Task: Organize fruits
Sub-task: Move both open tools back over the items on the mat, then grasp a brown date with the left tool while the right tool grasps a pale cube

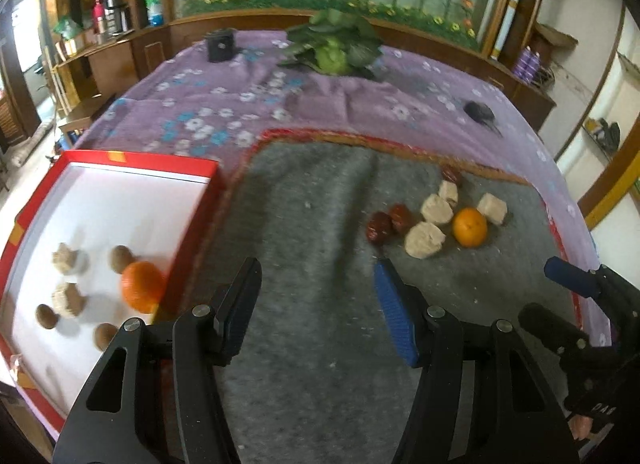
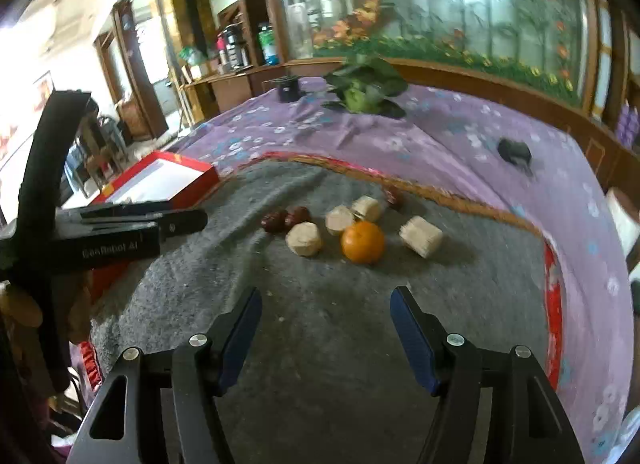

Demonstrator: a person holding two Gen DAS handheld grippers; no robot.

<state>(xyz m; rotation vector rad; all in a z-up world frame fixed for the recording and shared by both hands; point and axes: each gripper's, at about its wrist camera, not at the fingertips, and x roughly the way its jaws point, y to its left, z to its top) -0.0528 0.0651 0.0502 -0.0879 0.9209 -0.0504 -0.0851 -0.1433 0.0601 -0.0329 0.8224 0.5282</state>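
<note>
On the grey felt mat lie an orange, dark red dates and several beige chunks. A red box with a white inside sits at the left. It holds another orange, brown round fruits and beige lumps. My left gripper hangs open and empty over the mat beside the box. Short of the orange, my right gripper is open too, with nothing between its fingers.
A purple flowered cloth covers the table under the mat. At the far side stand a leafy green plant and a small black block. A dark object lies at the right. Wooden shelves ring the table.
</note>
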